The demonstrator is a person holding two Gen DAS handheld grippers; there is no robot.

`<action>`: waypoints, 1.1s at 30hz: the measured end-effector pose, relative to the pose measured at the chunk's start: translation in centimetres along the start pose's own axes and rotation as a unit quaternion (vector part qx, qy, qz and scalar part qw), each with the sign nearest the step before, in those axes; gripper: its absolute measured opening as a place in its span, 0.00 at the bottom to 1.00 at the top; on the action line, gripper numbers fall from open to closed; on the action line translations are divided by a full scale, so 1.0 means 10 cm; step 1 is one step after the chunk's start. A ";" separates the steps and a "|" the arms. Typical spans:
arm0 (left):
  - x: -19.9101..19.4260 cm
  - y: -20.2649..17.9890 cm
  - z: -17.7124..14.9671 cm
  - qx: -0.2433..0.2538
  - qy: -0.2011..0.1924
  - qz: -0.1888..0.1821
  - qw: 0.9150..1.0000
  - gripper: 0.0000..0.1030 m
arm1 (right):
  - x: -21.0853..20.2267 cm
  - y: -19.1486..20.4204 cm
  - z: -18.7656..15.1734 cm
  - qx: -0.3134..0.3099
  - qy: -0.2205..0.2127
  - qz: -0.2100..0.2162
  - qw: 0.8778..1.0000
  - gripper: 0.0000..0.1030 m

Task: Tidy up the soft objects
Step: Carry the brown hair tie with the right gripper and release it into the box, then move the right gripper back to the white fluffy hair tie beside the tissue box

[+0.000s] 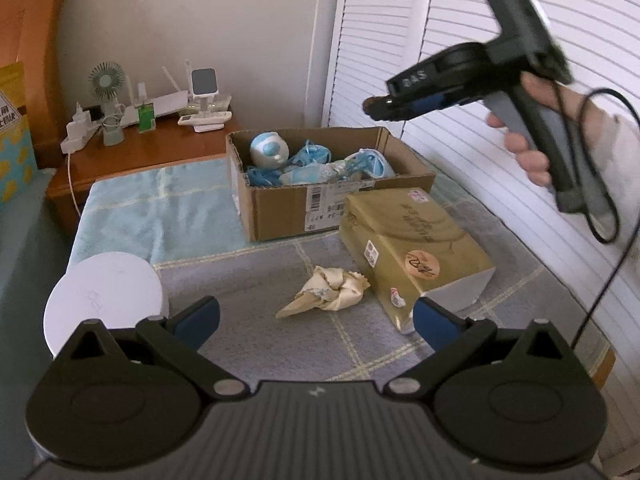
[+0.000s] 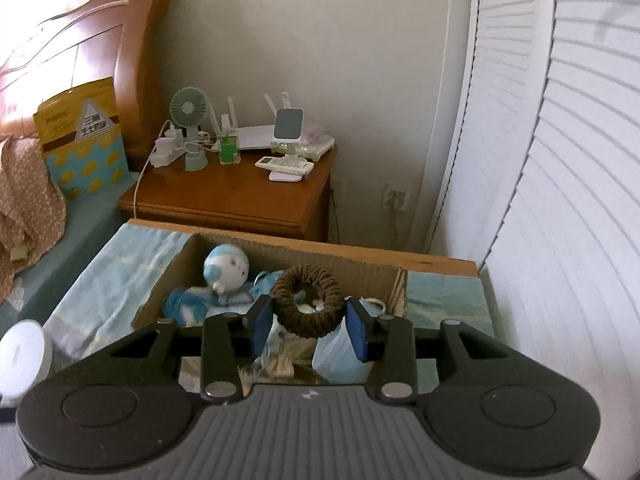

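Observation:
My right gripper [image 2: 309,318] is shut on a brown braided fabric ring [image 2: 308,330] and holds it upright over an open cardboard box [image 2: 320,252]. The box holds a blue-and-white plush toy [image 2: 226,266] and several pale blue soft items. In the left wrist view the right gripper [image 1: 380,106] hangs in a person's hand above the box [image 1: 280,208], at its far right. My left gripper [image 1: 316,318] is open and holds nothing. It hovers low over the grey checked cover, and a crumpled beige cloth [image 1: 328,292] lies just ahead of its fingers.
A gold wrapped package [image 1: 416,240] lies right of the cloth, in front of the box. A white round object [image 1: 104,300] stands at the near left. Behind is a wooden nightstand [image 2: 240,196] with a fan and small electronics. White louvred doors [image 1: 480,80] run along the right.

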State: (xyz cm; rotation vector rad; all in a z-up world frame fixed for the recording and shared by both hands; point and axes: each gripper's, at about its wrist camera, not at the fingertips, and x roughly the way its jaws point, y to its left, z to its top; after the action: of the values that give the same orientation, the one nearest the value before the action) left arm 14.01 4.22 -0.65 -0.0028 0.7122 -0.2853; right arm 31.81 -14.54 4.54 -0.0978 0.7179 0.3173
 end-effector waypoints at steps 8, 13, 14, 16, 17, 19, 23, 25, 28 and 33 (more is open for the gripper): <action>0.06 0.08 0.00 -0.004 0.000 -0.006 1.000 0.99 | 0.45 0.06 0.20 -0.010 0.013 -0.010 1.000 0.53; 0.04 0.11 0.00 -0.011 -0.001 -0.011 1.000 0.99 | 0.38 0.07 0.16 -0.011 -0.001 -0.008 1.000 0.83; 0.04 0.10 0.00 -0.012 -0.001 -0.013 1.000 0.99 | 0.34 0.07 0.14 -0.010 -0.002 -0.005 1.000 0.85; 0.03 0.09 0.00 -0.013 0.000 -0.016 1.000 0.99 | 0.23 0.08 0.10 -0.012 -0.010 -0.005 1.000 0.93; 0.03 0.08 0.00 -0.013 0.001 -0.019 1.000 0.99 | 0.18 0.08 0.08 -0.013 -0.012 -0.004 1.000 0.95; 0.02 0.06 -0.01 -0.014 0.001 -0.026 1.000 0.99 | 0.05 0.07 0.04 -0.008 -0.019 0.002 1.000 0.99; 0.00 0.02 -0.03 -0.016 0.005 -0.040 0.999 0.99 | -0.23 0.05 -0.05 -0.007 -0.033 0.009 0.999 1.00; 0.00 0.00 -0.04 -0.013 0.012 -0.037 0.999 0.99 | -0.33 0.04 -0.10 -0.007 -0.038 0.010 0.999 1.00; -0.01 -0.03 -0.05 -0.008 0.015 -0.032 0.999 0.99 | -0.48 0.02 -0.22 -0.003 -0.043 0.006 0.999 1.00; -0.03 -0.01 -0.07 -0.031 0.017 -0.045 0.998 0.99 | -0.71 -0.07 -0.45 0.014 -0.052 -0.002 0.999 1.00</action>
State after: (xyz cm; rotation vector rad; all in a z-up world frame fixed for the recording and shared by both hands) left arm 13.34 4.24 -0.96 -0.0897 0.7561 -0.3498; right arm 24.15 -17.87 5.79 -0.0557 0.6195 0.3063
